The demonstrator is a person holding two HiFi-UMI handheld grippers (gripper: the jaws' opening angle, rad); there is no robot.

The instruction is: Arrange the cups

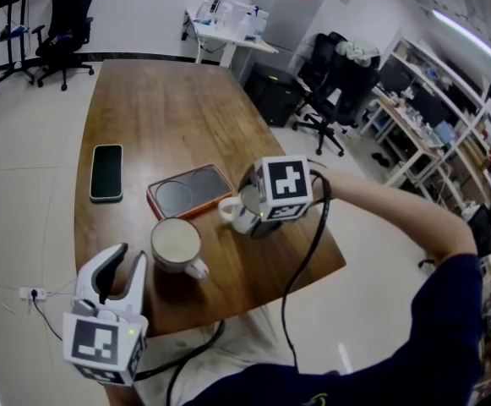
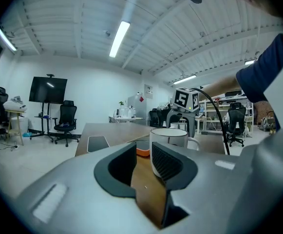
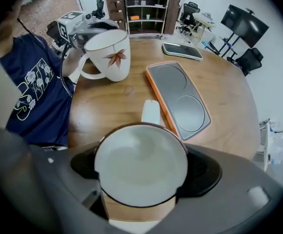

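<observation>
- An office with desks, shelves and rolling chairs; in the middle stands a long wooden table [image 1: 169, 108].
- On the table lie a dark phone [image 1: 106, 172] and, near it, a flat orange-edged tray [image 1: 190, 190] with two round hollows, both bare.
- A white cup with a red leaf [image 1: 176, 244] stands upright near the table's near edge, just in front of the tray, with its handle turned toward the person.
- The left gripper [image 1: 127, 269] is held about level at that near edge and points at the leaf cup without touching it. Its jaws stand a narrow gap apart with only table showing between them.
- The right gripper [image 3: 143, 167] points straight down over a second cup, white with a brown rim [image 3: 141, 150], just beside the tray's corner. Its jaws sit against the cup's two sides, grasping it, and the handle sticks out toward the tray.
- The two cups are near each other but not touching.
</observation>
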